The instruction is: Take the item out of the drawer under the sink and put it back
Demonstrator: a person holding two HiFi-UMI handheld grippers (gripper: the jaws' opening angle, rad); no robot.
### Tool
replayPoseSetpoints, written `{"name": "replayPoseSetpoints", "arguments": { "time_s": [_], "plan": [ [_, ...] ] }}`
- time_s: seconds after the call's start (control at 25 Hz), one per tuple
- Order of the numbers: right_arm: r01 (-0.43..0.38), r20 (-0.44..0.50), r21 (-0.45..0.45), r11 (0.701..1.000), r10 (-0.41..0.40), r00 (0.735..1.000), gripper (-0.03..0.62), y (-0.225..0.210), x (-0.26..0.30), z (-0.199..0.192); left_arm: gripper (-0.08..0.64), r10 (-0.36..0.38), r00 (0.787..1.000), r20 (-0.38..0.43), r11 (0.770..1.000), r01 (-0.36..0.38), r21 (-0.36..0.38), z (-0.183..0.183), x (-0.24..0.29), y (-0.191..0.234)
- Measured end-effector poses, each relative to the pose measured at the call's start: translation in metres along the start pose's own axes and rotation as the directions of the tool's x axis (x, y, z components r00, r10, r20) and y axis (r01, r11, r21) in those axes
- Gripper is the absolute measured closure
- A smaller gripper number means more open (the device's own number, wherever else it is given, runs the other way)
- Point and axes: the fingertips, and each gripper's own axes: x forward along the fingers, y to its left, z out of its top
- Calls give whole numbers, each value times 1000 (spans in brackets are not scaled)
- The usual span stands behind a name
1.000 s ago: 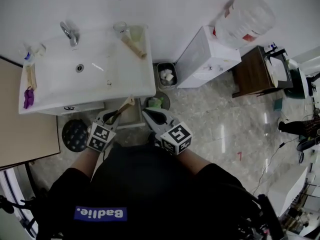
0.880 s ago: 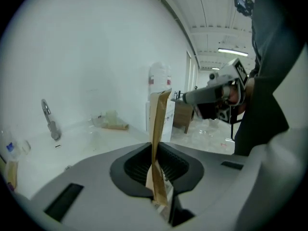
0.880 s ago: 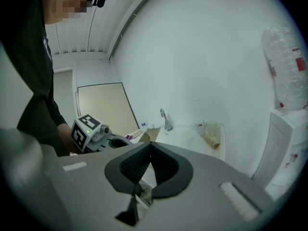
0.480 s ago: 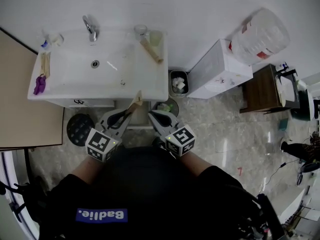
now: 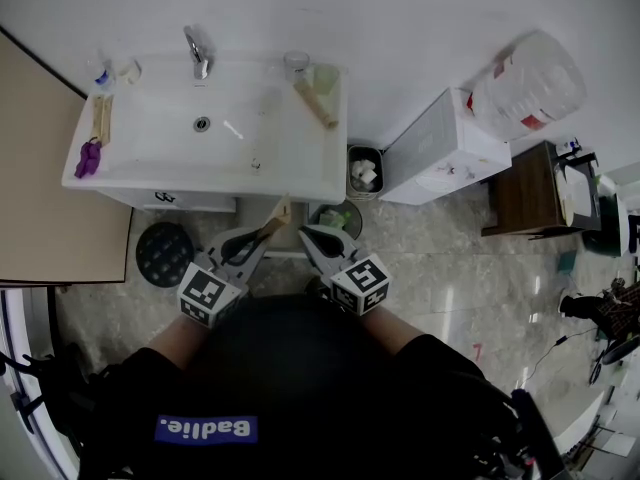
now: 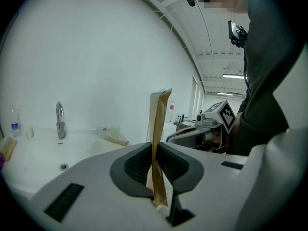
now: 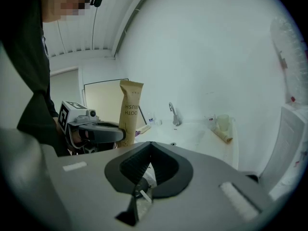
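The brown toothbrush packet (image 6: 159, 124) is pinched upright in the left gripper (image 6: 155, 162). The right gripper (image 7: 149, 165) is pressed together, empty. The packet should be held vertical (it is gripped low) when lowered beneath the sink (image 5: 300, 183).

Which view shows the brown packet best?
Right gripper view: packet face-on with its print, clamped in the left gripper. Left gripper view shows only its edge; head view, a small sliver.

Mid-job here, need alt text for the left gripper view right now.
The left gripper has its jaws shut on a flat brown paper package that stands upright between them. Behind it at left lies a white sink with a chrome faucet; the right gripper shows at right.
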Motion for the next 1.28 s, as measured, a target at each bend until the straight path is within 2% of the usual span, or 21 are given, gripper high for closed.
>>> {"name": "replayPoseSetpoints", "arguments": {
  "time_s": [0.16,0.64,1.04,1.28],
  "plan": [
    [-3,-1,3,1000,3,1000,592,3,-1,-2,517,-10,1000,10,1000,10,-21,-2,-2,-3],
    [0,-7,13,1000,0,1000,592,4,-4,-10,517,-11,1000,-14,1000,11,18,-10,3,-7],
    [14,-21,40,999,-13,1000,592,-3,-7,-19,517,-3,997,-83,997,9,71,-33,18,-4],
    [35,-29,55,998,-33,999,592,-12,-11,-25,517,7,988,-157,994,11,112,-57,32,3]
  ]
}}
